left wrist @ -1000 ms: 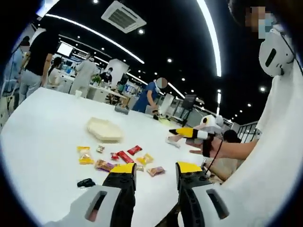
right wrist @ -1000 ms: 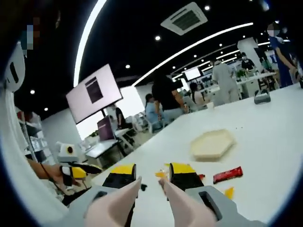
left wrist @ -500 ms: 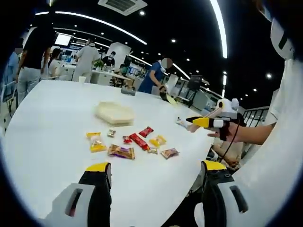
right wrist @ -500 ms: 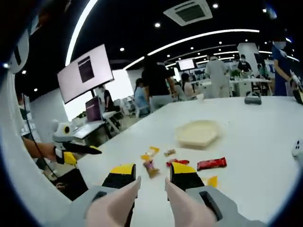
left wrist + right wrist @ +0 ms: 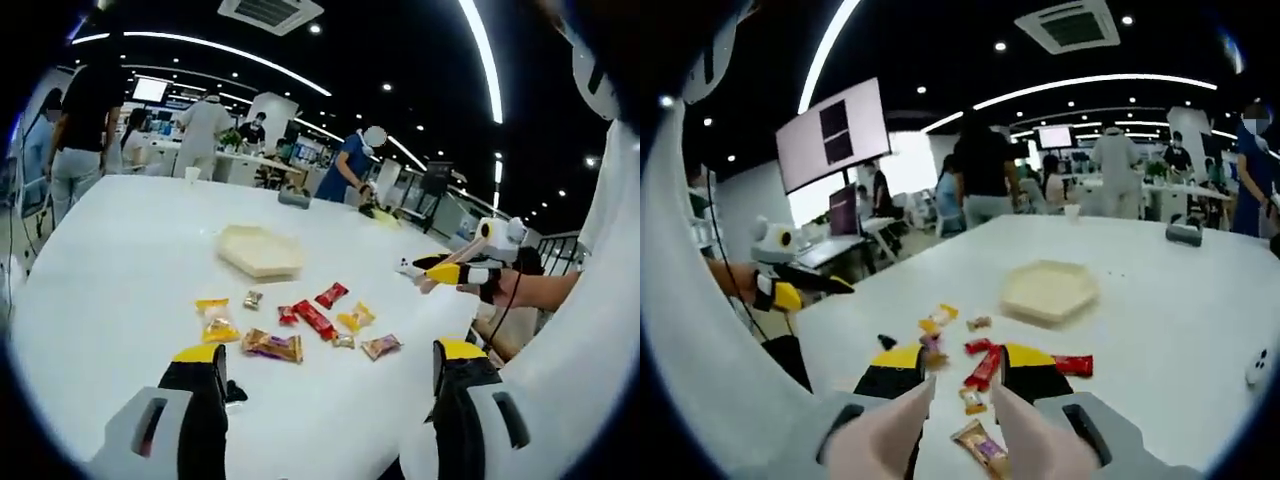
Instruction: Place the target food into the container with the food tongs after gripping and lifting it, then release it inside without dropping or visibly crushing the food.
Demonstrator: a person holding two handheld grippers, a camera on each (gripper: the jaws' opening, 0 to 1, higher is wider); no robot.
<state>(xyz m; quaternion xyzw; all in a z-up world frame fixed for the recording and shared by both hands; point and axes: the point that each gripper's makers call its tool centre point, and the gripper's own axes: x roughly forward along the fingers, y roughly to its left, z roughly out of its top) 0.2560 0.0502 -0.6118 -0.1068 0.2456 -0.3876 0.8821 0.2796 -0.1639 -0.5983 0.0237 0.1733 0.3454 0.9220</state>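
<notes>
Spread wide on the left gripper, yellow-tipped jaws apart with nothing between them, raised above the near edge of the white table. On the right gripper, set at a narrow gap, pinkish tongs fixed along both jaws with tips parted and holding nothing, poised above the snacks without touching. Scattered across the table near the middle: wrapped snacks, among them a long red bar, a second red packet, yellow packets to one side, a brown-orange wrapper nearest the left gripper. Just beyond the scatter, apart from it, a pale hexagonal container, holding no food. Seen again from the right gripper view: container past the snacks, one wrapper lying between the tong blades. Around: large open office, dark ceiling with long light strips, wall screen, several people standing beyond the table's far edge.
</notes>
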